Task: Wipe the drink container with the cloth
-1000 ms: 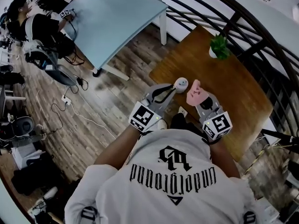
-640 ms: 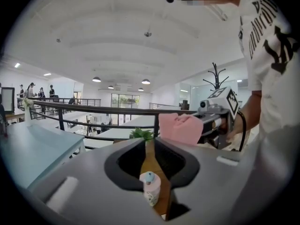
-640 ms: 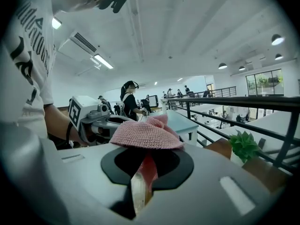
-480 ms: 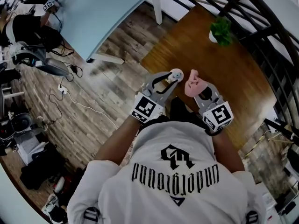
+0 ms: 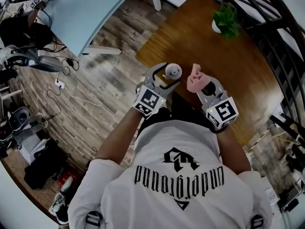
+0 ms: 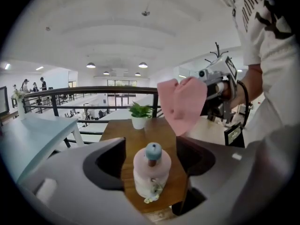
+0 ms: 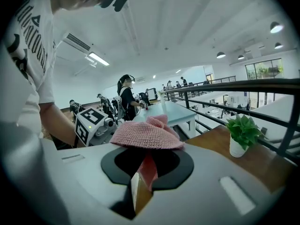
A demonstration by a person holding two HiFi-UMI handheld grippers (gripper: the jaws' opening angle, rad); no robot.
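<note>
The drink container [image 5: 172,71], a pale pink bottle with a blue-grey cap, stands upright near the front corner of the wooden table [image 5: 233,75]. My left gripper [image 5: 167,75] is open. Its jaws have just been opening and now stand wide on either side of the container [image 6: 151,172], clear of it. My right gripper [image 5: 199,84] is shut on a pink knitted cloth [image 5: 194,77], held just right of the container. In the right gripper view the cloth [image 7: 147,134] bunches over the jaws. The left gripper view shows the cloth [image 6: 183,104] hanging above and to the right.
A small potted plant [image 5: 225,20] stands at the table's far side. A black railing [image 5: 279,46] runs behind it. A light blue table [image 5: 95,8] is at upper left, with cables [image 5: 62,85] on the wood floor below. People sit far left.
Both grippers came down toward the wooden table. The left jaws were shut on the container and now stand wide apart, with the container standing free between them. The right gripper keeps the cloth.
</note>
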